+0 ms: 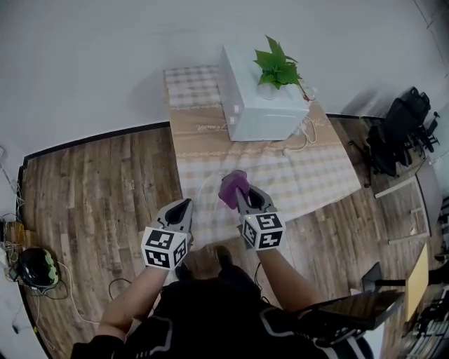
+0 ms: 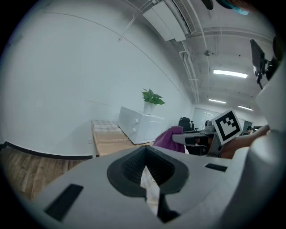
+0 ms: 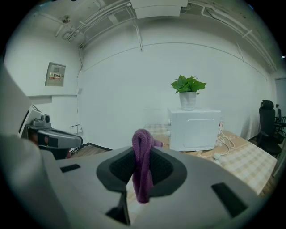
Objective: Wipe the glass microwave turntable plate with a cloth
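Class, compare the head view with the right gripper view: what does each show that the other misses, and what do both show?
Head view only: the person's forearms, a dark round object on the floor, and faintly the glass plate, its rim at the left gripper. Right gripper view only: a wall notice and ceiling pipes. Both: the purple cloth pinched in the right gripper, the white microwave, the potted plant on it, and the checked tablecloth.

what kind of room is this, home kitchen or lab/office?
Most likely an office or lab space, not a home kitchen: office chairs at the side, strip lights under exposed ceiling pipes, and the microwave sits on a cloth-covered table.
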`<action>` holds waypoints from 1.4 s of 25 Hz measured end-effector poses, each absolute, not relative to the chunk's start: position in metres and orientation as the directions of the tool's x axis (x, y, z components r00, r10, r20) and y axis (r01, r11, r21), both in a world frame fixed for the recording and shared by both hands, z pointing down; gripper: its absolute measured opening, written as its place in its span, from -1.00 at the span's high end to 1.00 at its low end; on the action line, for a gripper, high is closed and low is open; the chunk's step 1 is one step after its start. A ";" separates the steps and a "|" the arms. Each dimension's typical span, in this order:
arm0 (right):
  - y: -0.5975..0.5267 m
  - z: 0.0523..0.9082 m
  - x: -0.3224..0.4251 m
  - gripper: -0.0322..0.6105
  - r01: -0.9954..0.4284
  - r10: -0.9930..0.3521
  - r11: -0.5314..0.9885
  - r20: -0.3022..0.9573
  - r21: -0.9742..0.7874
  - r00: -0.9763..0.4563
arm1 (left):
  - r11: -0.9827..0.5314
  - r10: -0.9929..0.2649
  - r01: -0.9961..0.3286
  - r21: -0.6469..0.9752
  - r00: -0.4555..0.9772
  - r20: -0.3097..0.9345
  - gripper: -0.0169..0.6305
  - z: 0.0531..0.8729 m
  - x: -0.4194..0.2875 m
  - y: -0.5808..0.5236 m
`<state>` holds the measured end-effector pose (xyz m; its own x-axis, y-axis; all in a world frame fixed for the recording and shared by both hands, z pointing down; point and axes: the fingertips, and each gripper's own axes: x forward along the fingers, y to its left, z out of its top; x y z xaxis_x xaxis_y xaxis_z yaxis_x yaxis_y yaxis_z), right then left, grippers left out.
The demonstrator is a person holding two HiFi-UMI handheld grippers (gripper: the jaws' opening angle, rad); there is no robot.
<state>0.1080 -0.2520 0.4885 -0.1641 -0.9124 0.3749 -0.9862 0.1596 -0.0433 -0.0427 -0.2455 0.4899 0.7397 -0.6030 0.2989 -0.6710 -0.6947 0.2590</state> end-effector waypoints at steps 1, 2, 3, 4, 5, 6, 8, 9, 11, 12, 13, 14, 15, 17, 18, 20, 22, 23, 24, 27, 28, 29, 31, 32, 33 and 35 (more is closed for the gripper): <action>-0.256 0.492 0.113 0.68 -0.986 -0.910 0.165 0.380 -0.037 -0.167 | -0.690 -0.607 -0.676 0.257 0.735 0.304 0.94 0.492 -0.039 -0.248; -0.259 0.494 0.118 0.68 -0.985 -0.908 0.171 0.383 -0.032 -0.170 | -0.688 -0.609 -0.680 0.253 0.731 0.307 0.94 0.493 -0.035 -0.251; -0.262 0.497 0.123 0.68 -0.984 -0.905 0.177 0.387 -0.028 -0.174 | -0.690 -0.609 -0.680 0.246 0.730 0.310 0.94 0.495 -0.031 -0.252; -0.266 0.500 0.127 0.68 -0.982 -0.902 0.184 0.392 -0.028 -0.180 | -0.693 -0.608 -0.680 0.239 0.729 0.313 0.94 0.496 -0.025 -0.254; -0.270 0.502 0.131 0.68 -0.981 -0.899 0.192 0.396 -0.029 -0.188 | -0.693 -0.608 -0.682 0.234 0.727 0.319 0.94 0.498 -0.020 -0.256; -0.273 0.504 0.135 0.68 -0.979 -0.896 0.199 0.400 -0.032 -0.195 | -0.689 -0.610 -0.687 0.231 0.721 0.328 0.94 0.500 -0.016 -0.258; -0.281 0.509 0.144 0.68 -0.977 -0.891 0.210 0.404 -0.033 -0.205 | -0.673 -0.621 -0.705 0.226 0.704 0.346 0.94 0.505 -0.008 -0.265; -0.284 0.511 0.149 0.68 -0.977 -0.890 0.213 0.406 -0.030 -0.207 | -0.664 -0.627 -0.714 0.223 0.694 0.354 0.94 0.508 -0.005 -0.268; -0.290 0.515 0.161 0.68 -0.976 -0.891 0.217 0.405 -0.020 -0.206 | -0.644 -0.639 -0.733 0.220 0.673 0.373 0.94 0.514 0.000 -0.271; -0.293 0.516 0.166 0.68 -0.975 -0.892 0.220 0.403 -0.010 -0.206 | -0.633 -0.644 -0.743 0.218 0.662 0.383 0.94 0.517 0.002 -0.273; -0.295 0.517 0.171 0.68 -0.974 -0.892 0.226 0.402 0.001 -0.207 | -0.621 -0.651 -0.753 0.215 0.649 0.394 0.94 0.520 0.004 -0.274; -0.298 0.519 0.176 0.68 -0.972 -0.891 0.233 0.403 0.012 -0.208 | -0.611 -0.656 -0.762 0.212 0.638 0.403 0.94 0.523 0.006 -0.275; -0.300 0.521 0.182 0.68 -0.971 -0.890 0.237 0.406 0.020 -0.209 | -0.603 -0.661 -0.769 0.211 0.630 0.409 0.94 0.524 0.009 -0.277; -0.306 0.526 0.194 0.68 -0.971 -0.887 0.238 0.413 0.025 -0.206 | -0.587 -0.668 -0.780 0.214 0.617 0.417 0.94 0.528 0.015 -0.279; -0.308 0.529 0.199 0.68 -0.971 -0.886 0.238 0.417 0.028 -0.205 | -0.579 -0.672 -0.786 0.215 0.610 0.421 0.94 0.529 0.018 -0.280; -0.313 0.537 0.207 0.68 -0.967 -0.880 0.250 0.427 0.048 -0.206 | -0.565 -0.681 -0.798 0.210 0.594 0.428 0.94 0.531 0.024 -0.282; -0.318 0.547 0.209 0.68 -0.958 -0.873 0.274 0.438 0.081 -0.212 | -0.557 -0.685 -0.806 0.200 0.582 0.438 0.94 0.534 0.028 -0.284; -0.321 0.553 0.208 0.67 -0.954 -0.868 0.286 0.445 0.089 -0.219 | -0.553 -0.685 -0.809 0.199 0.578 0.443 0.94 0.536 0.029 -0.284; -0.323 0.561 0.207 0.68 -0.951 -0.862 0.297 0.455 0.091 -0.226 | -0.549 -0.686 -0.811 0.202 0.575 0.446 0.94 0.539 0.030 -0.284; -0.331 0.583 0.201 0.68 -0.941 -0.839 0.324 0.489 0.100 -0.237 | -0.541 -0.685 -0.819 0.192 0.562 0.463 0.94 0.554 0.028 -0.290; -0.334 0.592 0.199 0.68 -0.936 -0.831 0.334 0.503 0.109 -0.238 | -0.547 -0.680 -0.820 0.170 0.554 0.480 0.94 0.561 0.026 -0.291; -0.336 0.600 0.197 0.68 -0.932 -0.821 0.343 0.519 0.118 -0.237 | -0.557 -0.672 -0.817 0.150 0.549 0.497 0.94 0.568 0.025 -0.290; -0.339 0.615 0.193 0.68 -0.927 -0.800 0.353 0.555 0.125 -0.230 | -0.579 -0.649 -0.803 0.140 0.558 0.518 0.94 0.578 0.023 -0.289; -0.341 0.621 0.191 0.68 -0.926 -0.789 0.356 0.572 0.128 -0.225 | -0.583 -0.640 -0.799 0.149 0.564 0.522 0.94 0.581 0.021 -0.289; -0.343 0.627 0.189 0.68 -0.924 -0.779 0.359 0.587 0.133 -0.219 | -0.581 -0.634 -0.798 0.159 0.567 0.526 0.94 0.584 0.019 -0.289; -0.346 0.637 0.185 0.67 -0.920 -0.760 0.364 0.617 0.143 -0.205 | -0.568 -0.630 -0.804 0.176 0.562 0.536 0.94 0.589 0.013 -0.289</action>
